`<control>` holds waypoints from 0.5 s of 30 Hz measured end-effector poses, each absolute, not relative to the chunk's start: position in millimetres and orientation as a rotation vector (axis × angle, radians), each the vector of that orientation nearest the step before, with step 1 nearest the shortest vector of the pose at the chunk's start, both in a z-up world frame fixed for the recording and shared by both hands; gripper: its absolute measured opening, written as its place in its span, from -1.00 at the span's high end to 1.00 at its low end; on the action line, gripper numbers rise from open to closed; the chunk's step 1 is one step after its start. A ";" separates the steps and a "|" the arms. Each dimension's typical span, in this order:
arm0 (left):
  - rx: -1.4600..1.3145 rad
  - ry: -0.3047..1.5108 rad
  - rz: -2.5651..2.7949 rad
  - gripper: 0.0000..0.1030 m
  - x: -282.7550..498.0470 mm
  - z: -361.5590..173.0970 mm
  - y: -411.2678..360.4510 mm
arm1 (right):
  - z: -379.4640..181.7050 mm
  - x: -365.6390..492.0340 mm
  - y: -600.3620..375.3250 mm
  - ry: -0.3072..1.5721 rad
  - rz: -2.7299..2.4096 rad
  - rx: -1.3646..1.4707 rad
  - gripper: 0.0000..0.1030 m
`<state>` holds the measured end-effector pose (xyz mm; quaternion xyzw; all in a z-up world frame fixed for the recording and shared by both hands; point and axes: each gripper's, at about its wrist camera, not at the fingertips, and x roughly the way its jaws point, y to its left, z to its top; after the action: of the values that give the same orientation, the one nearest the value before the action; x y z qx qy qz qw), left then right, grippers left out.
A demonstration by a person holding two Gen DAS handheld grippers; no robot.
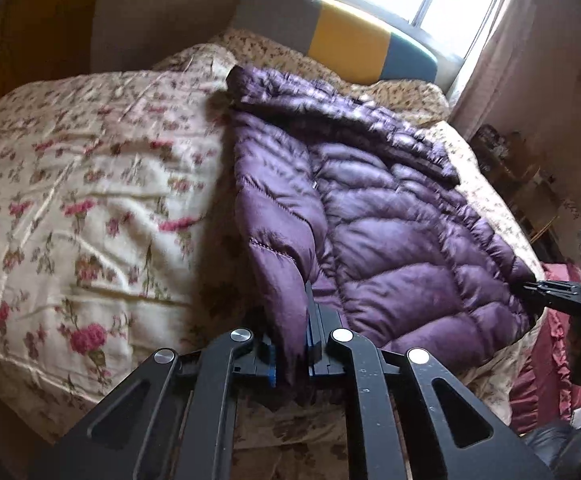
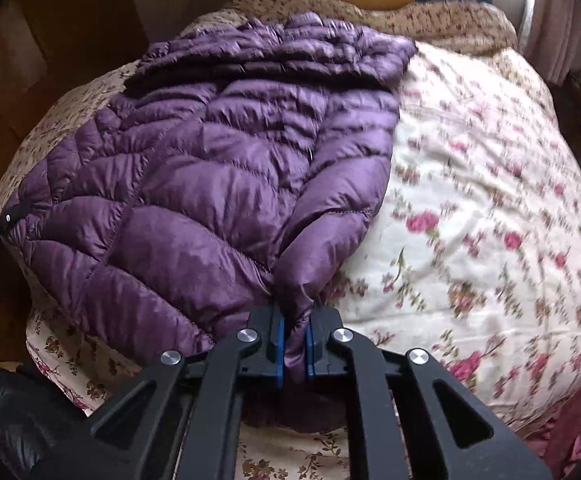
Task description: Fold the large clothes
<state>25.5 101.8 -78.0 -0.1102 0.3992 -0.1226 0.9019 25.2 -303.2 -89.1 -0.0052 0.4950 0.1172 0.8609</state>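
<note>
While the wide bed under its cream, rose-printed quilted cover point(image 1: 90, 184) carries everything, I have the purple quilted puffer jacket point(image 1: 370, 208) lying flat on it, hood toward the grey, yellow and blue headboard point(image 1: 346, 36). My left tongs point(image 1: 292, 354) are clenched on one corner of its near hem, and my right tongs point(image 2: 294, 346) are clenched on the other. I judge this the start of a fold: next, both corners should lift together and travel toward the hood, kept level. The patterned pillows point(image 2: 430, 16) beyond the hood crowd the landing spot, and the slippery shell may slide.
</note>
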 end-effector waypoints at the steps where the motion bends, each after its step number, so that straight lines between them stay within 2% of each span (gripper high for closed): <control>1: -0.234 0.819 -0.258 0.82 27.6 -73.7 103.1 | -83.2 26.8 -302.3 1.025 0.247 -0.016 0.89; 15: -0.265 0.721 -0.283 0.84 105.0 -27.4 99.5 | -26.7 92.0 -299.4 0.854 0.210 -0.057 0.90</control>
<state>105.0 99.5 -27.4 -0.1288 0.3503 -0.1376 0.9175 92.0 -299.4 -26.7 -0.0277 0.4135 0.1016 0.9044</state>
